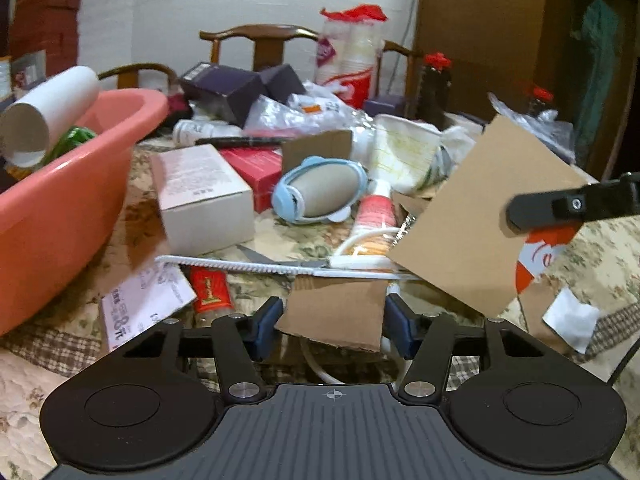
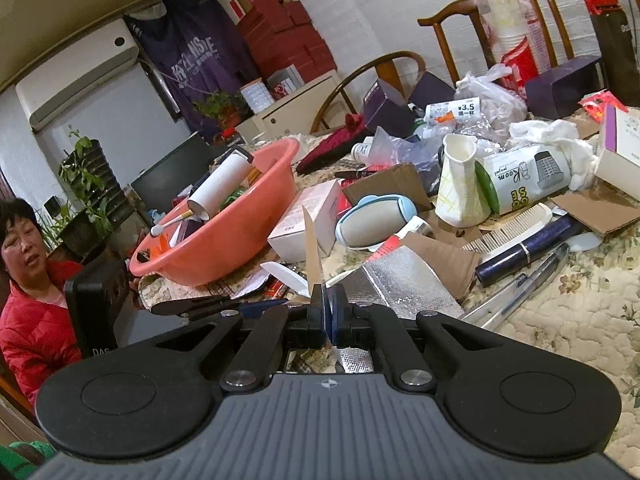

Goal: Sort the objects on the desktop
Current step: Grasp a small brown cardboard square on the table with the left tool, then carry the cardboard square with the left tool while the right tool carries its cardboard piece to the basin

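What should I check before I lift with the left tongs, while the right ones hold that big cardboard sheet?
1. Right tongs shut on the big cardboard sheet: ok.
2. Small cardboard piece sits between the left tongs: ok.
3. Left pads pressing on that piece: cannot tell.
4. White cord under the piece kept out of the grip: cannot tell.
5. Big sheet's lower corner clear of the left tongs: cannot tell, it hangs close.
6. Room in the pink basin: ok, probably.
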The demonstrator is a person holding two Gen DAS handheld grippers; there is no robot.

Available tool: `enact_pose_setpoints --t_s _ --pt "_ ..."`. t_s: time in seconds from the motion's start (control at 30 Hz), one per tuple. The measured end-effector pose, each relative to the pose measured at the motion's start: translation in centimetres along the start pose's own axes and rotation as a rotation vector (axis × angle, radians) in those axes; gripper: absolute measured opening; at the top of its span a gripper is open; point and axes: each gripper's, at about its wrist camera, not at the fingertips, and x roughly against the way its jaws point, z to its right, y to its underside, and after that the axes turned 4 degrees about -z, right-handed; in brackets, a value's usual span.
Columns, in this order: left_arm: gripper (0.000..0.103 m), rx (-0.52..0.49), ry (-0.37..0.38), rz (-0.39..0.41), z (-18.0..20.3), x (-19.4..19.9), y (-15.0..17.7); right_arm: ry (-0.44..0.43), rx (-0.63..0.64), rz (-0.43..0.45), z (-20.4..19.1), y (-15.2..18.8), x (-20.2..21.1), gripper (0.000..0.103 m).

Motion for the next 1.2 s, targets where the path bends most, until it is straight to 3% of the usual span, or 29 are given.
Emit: enact_pose_setpoints --t_s 0.57,0.97,1.2 --pt "0.057 -0.006 -0.055 0.177 0.3 7.4 -0.8 -0.034 -0.002 0.003 -1.6 -0.6 0.5 0.004" --pt "0.057 0.076 -0.059 0.288 -3.0 11.1 -1.6 -0.043 0.122 0.052 -8.5 -3.8 0.5 0.004" --pt "0.058 0.133 -0.121 0.392 -7.3 14.9 -4.8 -0.119 0.162 0.078 -13.7 -7.7 -1.2 0.004"
